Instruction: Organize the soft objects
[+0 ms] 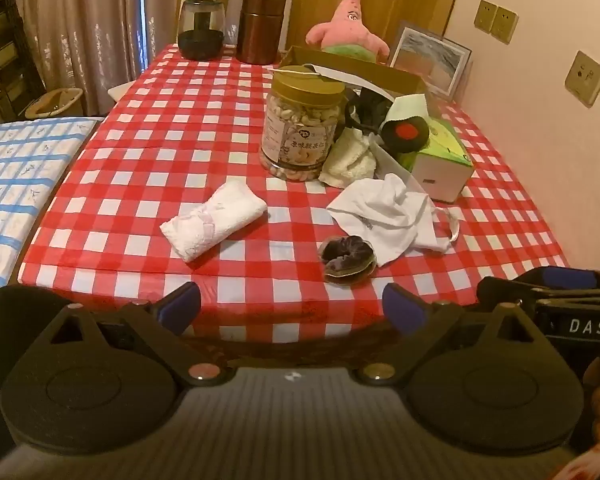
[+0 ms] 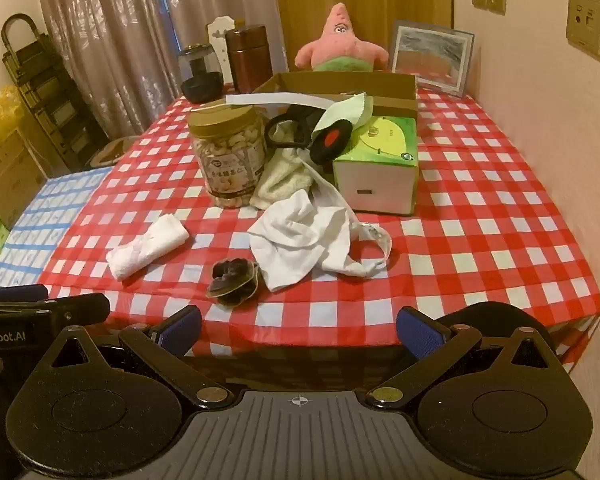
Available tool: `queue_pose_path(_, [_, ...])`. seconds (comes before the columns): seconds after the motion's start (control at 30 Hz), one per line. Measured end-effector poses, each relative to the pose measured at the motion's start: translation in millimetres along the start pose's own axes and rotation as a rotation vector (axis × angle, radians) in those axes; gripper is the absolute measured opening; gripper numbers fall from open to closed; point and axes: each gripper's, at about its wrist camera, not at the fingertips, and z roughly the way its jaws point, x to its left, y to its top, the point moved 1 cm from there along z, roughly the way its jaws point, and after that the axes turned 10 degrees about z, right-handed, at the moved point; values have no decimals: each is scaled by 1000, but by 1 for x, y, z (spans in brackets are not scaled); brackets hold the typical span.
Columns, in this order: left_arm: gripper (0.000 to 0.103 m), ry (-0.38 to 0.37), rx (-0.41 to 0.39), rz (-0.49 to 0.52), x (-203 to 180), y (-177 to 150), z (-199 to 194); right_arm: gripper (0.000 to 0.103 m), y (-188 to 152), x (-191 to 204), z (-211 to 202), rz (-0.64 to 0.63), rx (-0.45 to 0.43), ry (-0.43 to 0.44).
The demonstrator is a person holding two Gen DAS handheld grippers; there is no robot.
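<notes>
- The left hand-held gripper (image 1: 291,307) is held level at the near edge of the surface (image 1: 148,152), its two blue-padded fingers (image 1: 179,307) spread wide with nothing between them.
- The right hand-held gripper (image 2: 299,331) sits just beside it, fingers (image 2: 419,330) likewise parted and bare.
- Each gripper's black body edges into the other's view.

Warm-lit room: grey curtains (image 2: 112,40), wooden door (image 2: 360,4), pink wall (image 2: 540,92) with sockets.
</notes>
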Motion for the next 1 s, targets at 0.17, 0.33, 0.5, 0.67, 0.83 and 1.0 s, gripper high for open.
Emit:
queue_pose_path(0.17, [96,-16,-1,-20,3,1,0,102,0,0,0,-5,2,-6])
queue_pose_path(0.33, [96,-19,-6,-18,-2,-1,4,102,0,0,0,-5,-1,-4])
queue_pose_path(0.5, [96,-21,-13,-6,-2,0,1,102,1,-1,-1,-2,-1,-3])
queue_pose_path(0.67, [96,-28,-15,-8,-2,0,0,102,0,0,0,0,-2,-3])
queue_pose_path(0.83, [96,-33,-13,-12,-2,0,1,102,-1,0,0,0,-2,-2])
queue_pose_path(1.0, [96,-34,-12,-11,-3,-1,1,102,1,-1,1,1,0,-3])
